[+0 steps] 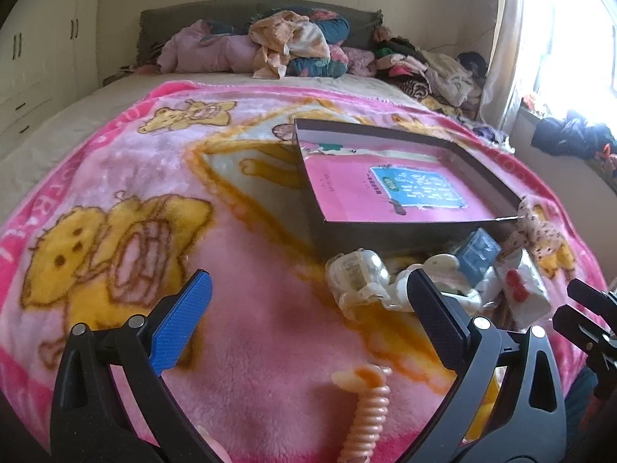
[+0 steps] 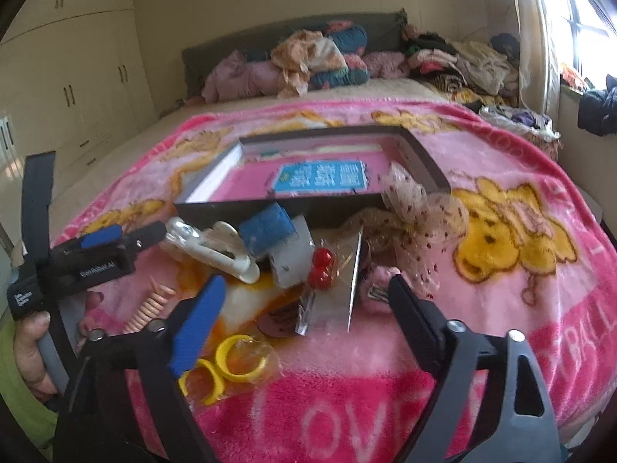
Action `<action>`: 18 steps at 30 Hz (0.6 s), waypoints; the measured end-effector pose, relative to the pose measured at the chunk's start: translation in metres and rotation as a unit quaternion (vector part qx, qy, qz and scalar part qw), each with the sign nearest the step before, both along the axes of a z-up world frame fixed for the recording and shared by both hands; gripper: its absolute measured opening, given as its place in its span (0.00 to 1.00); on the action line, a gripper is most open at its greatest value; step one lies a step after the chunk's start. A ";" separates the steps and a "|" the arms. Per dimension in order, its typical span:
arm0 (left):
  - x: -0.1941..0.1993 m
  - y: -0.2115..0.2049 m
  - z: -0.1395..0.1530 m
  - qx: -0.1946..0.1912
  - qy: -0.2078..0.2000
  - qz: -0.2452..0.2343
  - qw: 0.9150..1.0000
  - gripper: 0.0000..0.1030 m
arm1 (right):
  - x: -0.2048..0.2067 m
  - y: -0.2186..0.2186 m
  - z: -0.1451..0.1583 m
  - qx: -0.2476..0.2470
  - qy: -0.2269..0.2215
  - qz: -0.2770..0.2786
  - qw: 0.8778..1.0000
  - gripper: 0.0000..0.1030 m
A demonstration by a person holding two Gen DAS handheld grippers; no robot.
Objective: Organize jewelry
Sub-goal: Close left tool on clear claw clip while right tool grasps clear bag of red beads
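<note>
Jewelry pile (image 2: 300, 266): mixed pieces heaped on my pink bear-print blanket (image 2: 520, 308), close against the near wall of the shallow dark box (image 2: 308, 202), toward the blanket's near edge.

Hand pose: my left hand (image 2: 32, 355) grips its handle at the near left corner of the blanket; my left gripper (image 1: 308, 308) points down at an angle, jaws spread wide, nothing between them. My right gripper (image 2: 304, 308) tilts down likewise, jaws parted and released, no pad touching anything.

Items:
- white hair claw (image 2: 216, 247), left end of the pile, beside the left gripper's tips;
- blue block (image 2: 266, 231) leaning on a grey box (image 2: 293, 266);
- red bead pair (image 2: 322, 268) on a clear card;
- dotted gauze bow (image 2: 416, 212) resting against the dark box's near right corner;
- pink fuzzy clip (image 2: 376, 283), just beside my right black finger (image 2: 416, 316);
- peach coil band (image 2: 152, 305), nearer the left edge;
- yellow rings (image 2: 231, 362) in clear wrap, near edge, beside my blue finger (image 2: 200, 328).

Red beads and card lie between my right jaws as seen, untouched.
</note>
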State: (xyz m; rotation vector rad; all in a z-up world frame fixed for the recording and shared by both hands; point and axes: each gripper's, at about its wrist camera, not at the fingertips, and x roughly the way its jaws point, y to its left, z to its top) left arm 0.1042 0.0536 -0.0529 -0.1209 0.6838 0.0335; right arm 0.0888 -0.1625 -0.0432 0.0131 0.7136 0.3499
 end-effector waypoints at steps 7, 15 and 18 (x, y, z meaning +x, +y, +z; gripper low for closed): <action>0.015 0.003 -0.008 -0.029 0.025 -0.013 0.999 0.90 | 0.014 -0.005 -0.020 0.007 0.045 -0.012 0.999 0.55; 0.031 0.013 -0.020 -0.091 0.058 -0.029 0.994 0.70 | 0.022 -0.008 -0.020 0.023 0.057 -0.010 0.998 0.16; 0.033 0.014 -0.020 -0.113 0.060 -0.039 0.991 0.59 | 0.019 -0.007 -0.017 0.027 0.052 -0.004 0.998 0.13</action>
